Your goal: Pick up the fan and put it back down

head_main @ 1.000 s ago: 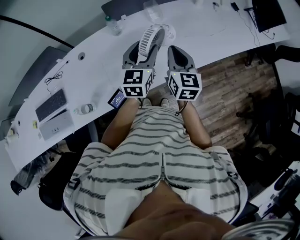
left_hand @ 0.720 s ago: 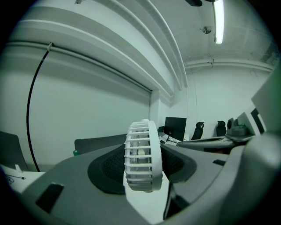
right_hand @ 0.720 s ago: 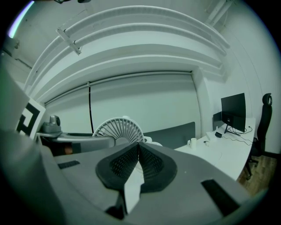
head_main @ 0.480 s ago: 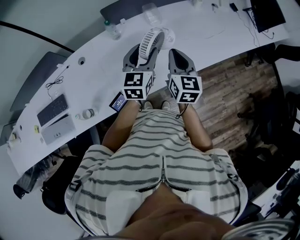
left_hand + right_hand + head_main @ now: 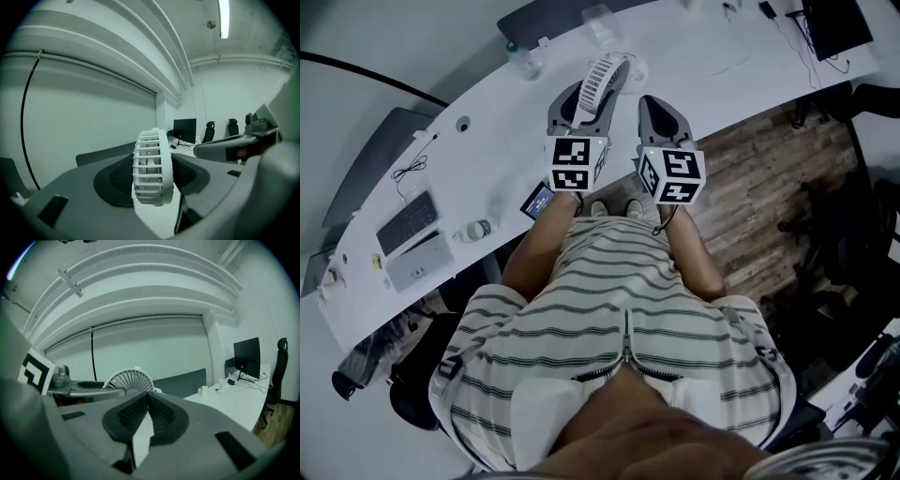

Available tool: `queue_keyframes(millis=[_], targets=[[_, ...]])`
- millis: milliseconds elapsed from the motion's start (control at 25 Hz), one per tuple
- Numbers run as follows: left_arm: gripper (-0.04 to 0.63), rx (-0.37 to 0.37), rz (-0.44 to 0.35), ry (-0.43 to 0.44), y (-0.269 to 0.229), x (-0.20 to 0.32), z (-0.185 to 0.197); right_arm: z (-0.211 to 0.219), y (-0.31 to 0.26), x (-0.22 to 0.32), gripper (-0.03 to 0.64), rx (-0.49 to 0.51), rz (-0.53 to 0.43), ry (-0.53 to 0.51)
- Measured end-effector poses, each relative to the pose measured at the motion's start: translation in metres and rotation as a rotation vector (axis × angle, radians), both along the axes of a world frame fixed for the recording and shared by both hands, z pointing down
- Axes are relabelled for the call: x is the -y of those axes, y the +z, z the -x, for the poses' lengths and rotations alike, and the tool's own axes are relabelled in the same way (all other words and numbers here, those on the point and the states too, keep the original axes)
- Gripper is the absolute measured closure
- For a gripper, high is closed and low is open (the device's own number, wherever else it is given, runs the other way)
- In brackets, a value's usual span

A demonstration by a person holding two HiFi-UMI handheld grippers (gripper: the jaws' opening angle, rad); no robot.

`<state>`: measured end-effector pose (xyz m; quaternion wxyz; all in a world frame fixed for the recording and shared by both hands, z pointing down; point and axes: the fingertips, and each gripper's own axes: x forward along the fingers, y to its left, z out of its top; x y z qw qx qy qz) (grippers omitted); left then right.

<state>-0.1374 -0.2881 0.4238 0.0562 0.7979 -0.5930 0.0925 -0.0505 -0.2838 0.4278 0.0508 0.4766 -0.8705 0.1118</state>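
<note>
**Item 1: fan**. White, with a round slatted grille. It sits over the white tabletop near the front edge, at 12 o'clock from the person. In the left gripper view it is edge-on between the two black pads, with one pad against each side of the grille. Whether its foot touches the tabletop cannot be told.

**Item 2: left gripper**. The jaws are set wide and clamped on the fan. Its marker cube lies at 6 o'clock from the fan.
- Change from a second ago: the cube has rolled slightly, so its top face now sits squarer to the head view.
- The jaw width and the hold on the fan are the same.

**Item 3: right gripper**. It is at 3 o'clock from the left gripper, just beside it and clear of the fan. The pads are closed tip to tip with nothing between them. In its own view the fan shows face-on at 11 o'clock beyond the pads. Its marker cube is at 6 o'clock from its jaws. There is no change from the earlier frames.

**Item 4: other tabletop contents.**
- A keyboard lies at 8 o'clock from the fan, well apart.
- A bottle lies on its side near the keyboard, at its 3 o'clock.
- A dark monitor stands at 2 o'clock, at the far end.
- The keyboard and bottle sit a little lower in the head view than a second ago.

**Item 5: wood floor**. It is at 4 o'clock from the fan, below the tabletop edge.
</note>
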Motion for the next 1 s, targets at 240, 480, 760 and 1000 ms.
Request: queue_keyframes(millis=[240, 480, 760, 1000], targets=[[0.368, 0.032, 0.011, 0.021, 0.011, 0.012, -0.001, -0.003, 0.004, 0.005, 0.604, -0.007, 0.007, 0.013], [0.368, 0.113, 0.008, 0.066, 0.024, 0.026, -0.003, -0.008, 0.009, 0.006, 0.604, -0.011, 0.018, 0.030], [0.368, 0.203, 0.049, 0.128, 0.058, 0.040, -0.006, -0.011, 0.013, 0.007, 0.604, -0.022, 0.024, 0.041], [0.368, 0.236, 0.056, 0.157, 0.075, 0.054, -0.006, -0.016, 0.015, 0.007, 0.604, -0.032, 0.029, 0.054]])
